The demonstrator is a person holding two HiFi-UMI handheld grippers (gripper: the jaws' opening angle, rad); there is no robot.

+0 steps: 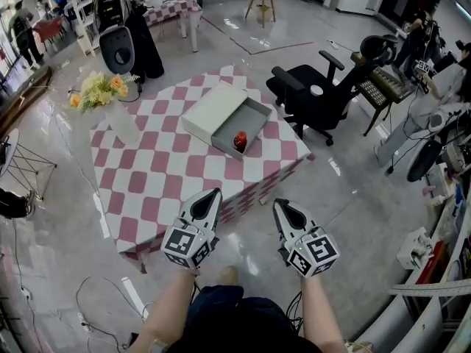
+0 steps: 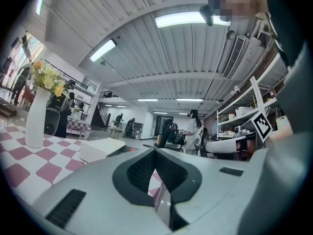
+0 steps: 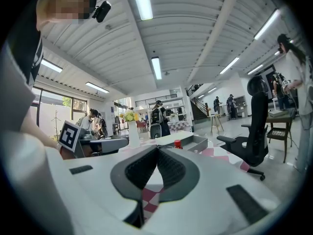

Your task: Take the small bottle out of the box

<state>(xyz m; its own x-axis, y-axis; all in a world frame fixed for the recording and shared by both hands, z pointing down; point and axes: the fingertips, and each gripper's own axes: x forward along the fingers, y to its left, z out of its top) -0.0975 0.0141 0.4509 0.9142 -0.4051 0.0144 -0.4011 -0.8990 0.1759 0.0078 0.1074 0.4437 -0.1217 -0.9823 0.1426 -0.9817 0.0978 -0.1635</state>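
Presently, item by item, each placed by the box.

1. Box [image 1: 259,107]: a grey open tray on the checked table [image 1: 158,175]. Its white lid [image 1: 212,109] lies touching its left side. In the left gripper view my own claw's body covers most of the tray, and only the lid shows plainly.
2. Small bottle [image 1: 240,140]: inside the box, at the end nearest me, standing upright. It is red. From above it is too small for any label to be read. In the right gripper view the box wall hides its lower part, so only the red top shows.
3. Left claw [image 1: 213,192]: on my side of the box and well apart from it. Its jaws are brought together tip to tip, with nothing between them.
4. Right claw [image 1: 278,203]: just beside the left claw and equally far from the box. Its jaws are closed tip to tip and empty.
5. Vase of flowers [image 1: 118,116]: left of the box, on the same cloth.
6. Black office chair [image 1: 309,94]: right of the box, on the floor.
7. My forearms: cut off by the lower edge of the head view.
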